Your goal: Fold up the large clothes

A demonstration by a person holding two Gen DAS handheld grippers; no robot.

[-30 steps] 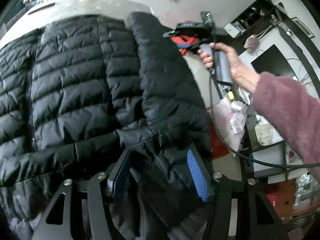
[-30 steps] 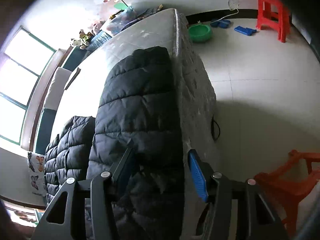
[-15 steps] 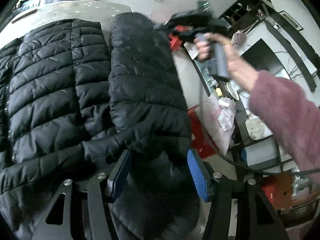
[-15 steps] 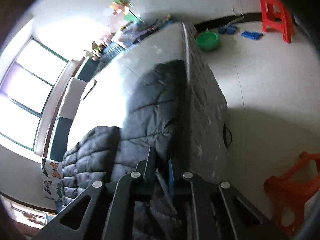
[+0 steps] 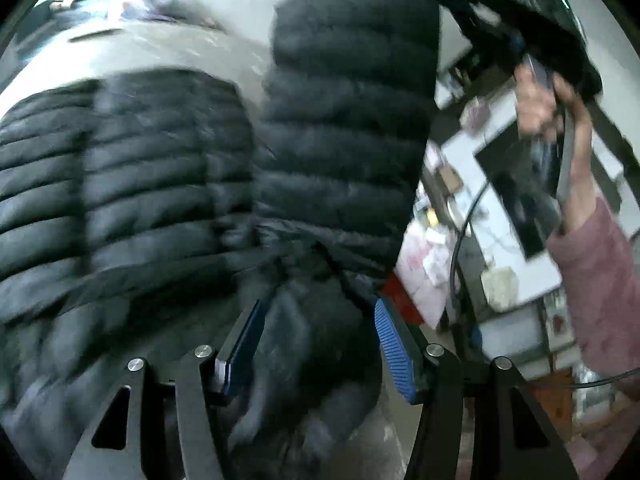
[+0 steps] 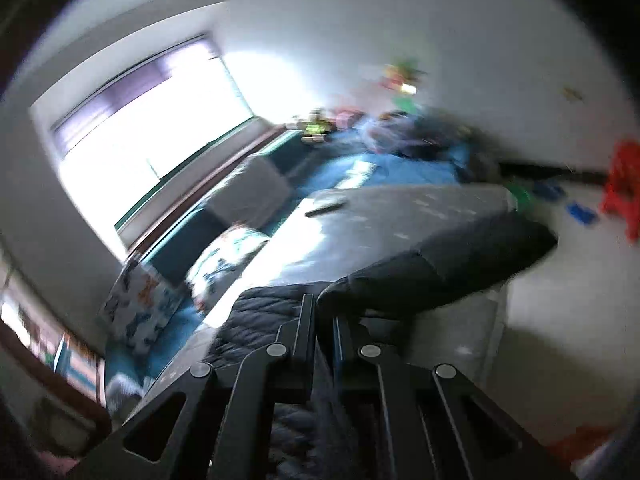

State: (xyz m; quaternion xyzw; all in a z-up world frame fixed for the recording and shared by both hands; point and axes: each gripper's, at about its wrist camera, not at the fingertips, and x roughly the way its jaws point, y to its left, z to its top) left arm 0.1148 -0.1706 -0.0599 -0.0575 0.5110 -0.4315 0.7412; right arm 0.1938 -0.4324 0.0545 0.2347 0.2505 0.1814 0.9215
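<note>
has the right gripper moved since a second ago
Yes. The right gripper, jaws shut on the jacket, has swung up: the window now fills its view, not the floor.

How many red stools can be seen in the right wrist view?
1: a red stool stands on the floor at the right edge, beyond the bed. An orange blur at the bottom right may be another; too blurred to tell.

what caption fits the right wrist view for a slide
Right gripper clamped on black puffer jacket's sleeve, lifting it above the mattress.
</note>
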